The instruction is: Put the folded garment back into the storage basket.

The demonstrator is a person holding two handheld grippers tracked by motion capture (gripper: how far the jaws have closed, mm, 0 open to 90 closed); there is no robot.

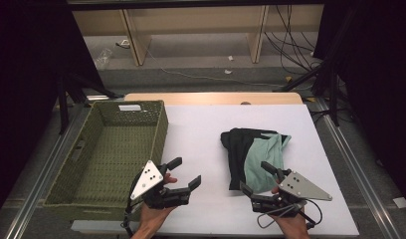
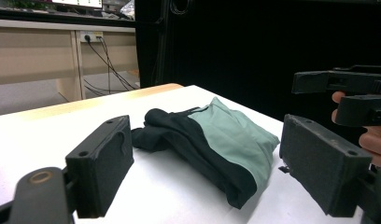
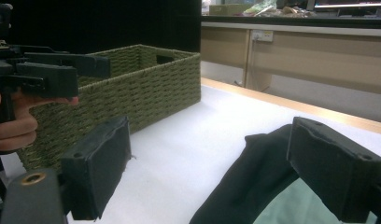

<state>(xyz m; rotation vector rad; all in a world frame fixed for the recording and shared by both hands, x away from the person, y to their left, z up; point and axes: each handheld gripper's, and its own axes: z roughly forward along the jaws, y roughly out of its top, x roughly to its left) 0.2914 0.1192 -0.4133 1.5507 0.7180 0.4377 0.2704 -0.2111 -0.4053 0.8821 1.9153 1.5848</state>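
Observation:
A folded garment (image 1: 255,152), black with a pale teal panel, lies on the white table (image 1: 201,129) right of centre. My right gripper (image 1: 254,177) is open at the garment's near edge, and one jaw hangs over the cloth. In the right gripper view the garment (image 3: 247,186) lies low between the spread jaws, under the right one. My left gripper (image 1: 186,172) is open between the basket and the garment and holds nothing. From the left gripper view the garment (image 2: 216,135) lies ahead, past the open jaws.
A deep green woven basket (image 1: 66,191) stands along the table's left side, its inside bare; its wall (image 3: 132,88) is close to the left hand. The table's far edge has a wooden strip (image 1: 211,97). Tripod legs and cables stand beyond on the floor.

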